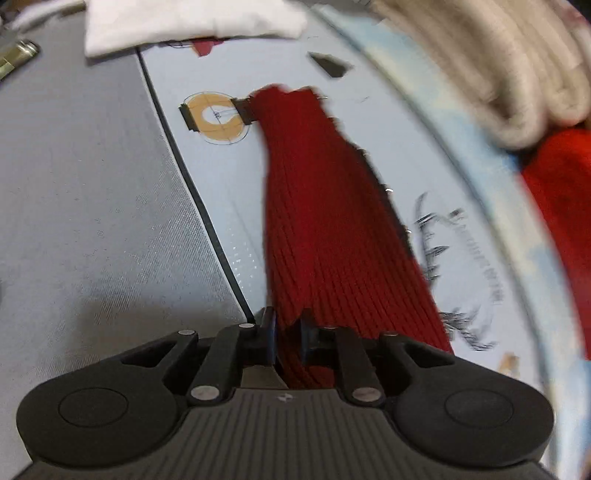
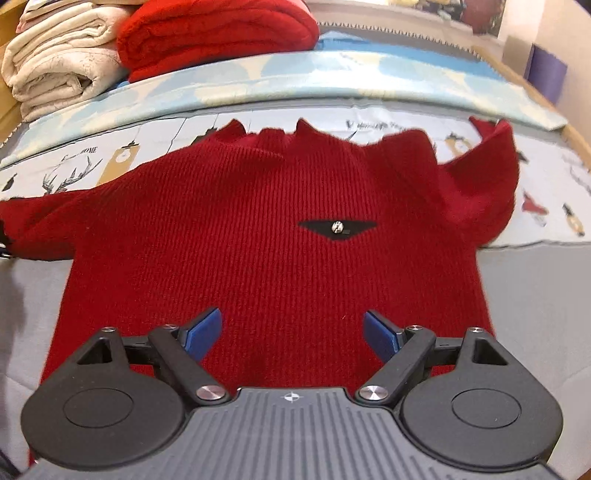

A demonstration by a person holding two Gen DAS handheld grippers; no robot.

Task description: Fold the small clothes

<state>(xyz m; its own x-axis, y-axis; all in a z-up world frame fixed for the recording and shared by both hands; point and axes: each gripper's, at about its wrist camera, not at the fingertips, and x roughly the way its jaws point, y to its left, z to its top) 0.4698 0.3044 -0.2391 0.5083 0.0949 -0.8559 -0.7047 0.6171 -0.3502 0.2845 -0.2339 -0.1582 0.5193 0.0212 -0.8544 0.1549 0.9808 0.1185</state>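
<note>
Left wrist view shows the left gripper clamping the red knit sweater's sleeve; right gripper hovers jaws apart, so folding the sleeve inward likely follows.

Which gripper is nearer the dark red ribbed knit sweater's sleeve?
Left. The left gripper is shut on the sleeve; the right gripper hangs open above the sweater's body.

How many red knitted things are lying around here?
2: a dark red sweater spread flat on the bed in front of the grippers, and a brighter red folded knit stacked behind it. Others may be hidden.
</note>
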